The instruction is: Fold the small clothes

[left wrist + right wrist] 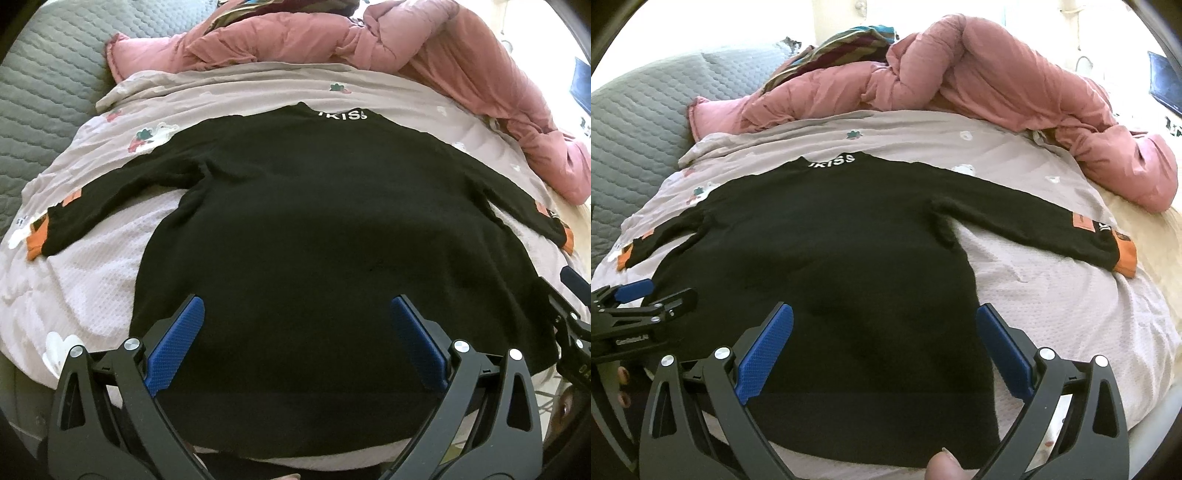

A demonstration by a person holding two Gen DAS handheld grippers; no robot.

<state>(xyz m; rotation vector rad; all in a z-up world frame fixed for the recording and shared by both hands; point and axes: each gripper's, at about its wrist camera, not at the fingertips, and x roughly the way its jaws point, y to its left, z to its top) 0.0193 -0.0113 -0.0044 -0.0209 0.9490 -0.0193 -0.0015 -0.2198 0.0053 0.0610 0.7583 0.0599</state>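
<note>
Left gripper (297,328) and right gripper (884,332): jaws fully spread, empty, poised over the hem of the black sweater (314,221), spread flat on the bed (92,258). Folding not yet begun; next, probably, grasp a sleeve.

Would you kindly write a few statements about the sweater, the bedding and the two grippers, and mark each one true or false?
1. The black sweater lies spread flat with both sleeves stretched out to the sides. True.
2. The left gripper has its jaws clamped on the sweater's hem. False: its jaws stand wide open above the fabric, gripping nothing.
3. The sweater's cuffs are orange. True.
4. The pink duvet is spread smoothly under the sweater. False: it lies bunched beyond the collar; the sweater rests on a pale floral sheet.
5. The right gripper is open. True.
</note>
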